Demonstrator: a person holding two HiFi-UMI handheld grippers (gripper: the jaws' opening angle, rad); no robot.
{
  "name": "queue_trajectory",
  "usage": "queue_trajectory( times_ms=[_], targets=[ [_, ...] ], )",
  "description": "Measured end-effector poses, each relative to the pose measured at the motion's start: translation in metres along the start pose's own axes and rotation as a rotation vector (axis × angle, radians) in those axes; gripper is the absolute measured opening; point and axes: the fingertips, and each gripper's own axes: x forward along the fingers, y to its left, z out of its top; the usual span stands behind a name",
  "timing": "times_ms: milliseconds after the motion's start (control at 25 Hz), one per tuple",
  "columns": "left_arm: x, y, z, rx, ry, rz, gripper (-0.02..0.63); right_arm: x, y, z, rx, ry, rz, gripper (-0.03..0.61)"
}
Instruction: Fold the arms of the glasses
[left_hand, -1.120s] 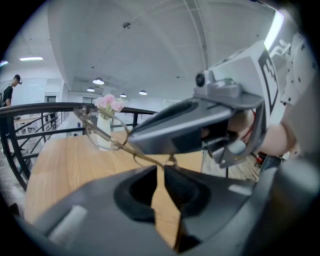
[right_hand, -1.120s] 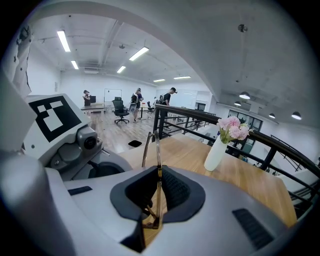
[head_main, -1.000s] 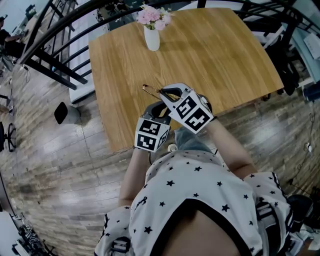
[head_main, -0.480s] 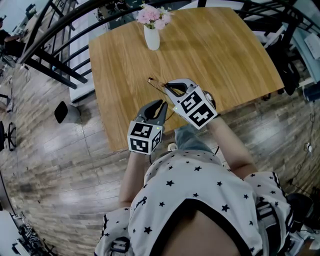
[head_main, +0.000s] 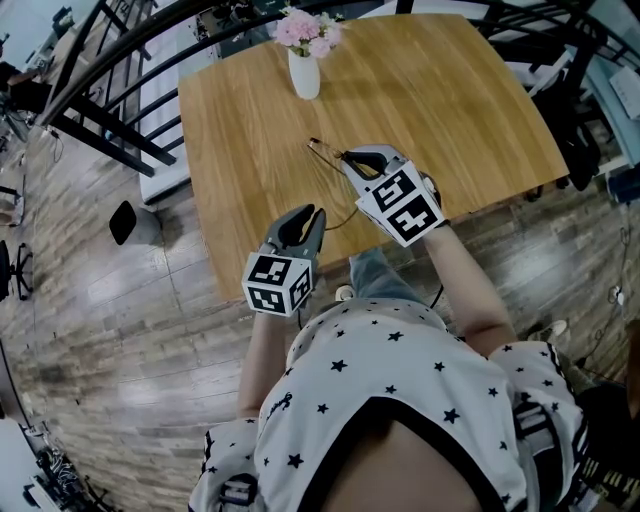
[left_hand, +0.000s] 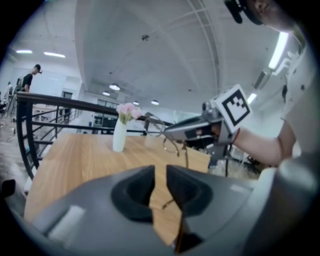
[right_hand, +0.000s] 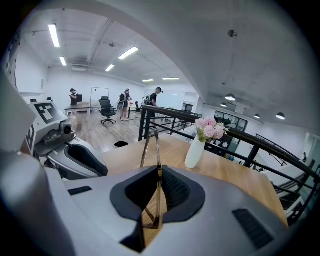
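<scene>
The thin-rimmed glasses (head_main: 322, 150) hang over the wooden table (head_main: 450, 100), pinched at the frame by my right gripper (head_main: 350, 157), which is shut on them. In the right gripper view the frame (right_hand: 150, 150) stands up between the pads. One arm of the glasses trails down toward my left gripper (head_main: 312, 212). In the left gripper view its jaws (left_hand: 160, 172) have just been opening; the arm's thin tip (left_hand: 169, 203) shows in the narrow gap, not pressed. The glasses (left_hand: 165, 137) and right gripper (left_hand: 172, 131) are ahead to the right.
A white vase of pink flowers (head_main: 304, 72) stands at the table's far side, also ahead in both gripper views (left_hand: 119, 136) (right_hand: 194, 150). Black railings (head_main: 110, 120) run past the table's left. Both grippers work near the table's front edge (head_main: 300, 285).
The two grippers have drawn apart. The right one carried the glasses farther over the table; the left one slid back toward the front edge and its jaws widened.
</scene>
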Motion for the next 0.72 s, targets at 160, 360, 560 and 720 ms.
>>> queue_trajectory(
  times_ms=[160,360,560,720],
  targets=[
    [-0.004,0.001,-0.006,-0.017,0.004,0.001,0.069,-0.003,-0.008,0.002,0.009,-0.01,-0.022,0.021],
    [-0.008,0.003,-0.016,-0.038,0.02,0.008,0.087,-0.005,-0.016,0.009,0.014,-0.033,-0.042,0.021],
    [-0.008,0.0,-0.027,-0.047,0.041,0.01,0.098,-0.008,-0.018,0.015,0.017,-0.05,-0.05,0.021],
    [-0.007,-0.003,-0.031,-0.045,0.051,0.005,0.098,-0.01,-0.018,0.018,0.02,-0.055,-0.051,0.021]
  ],
)
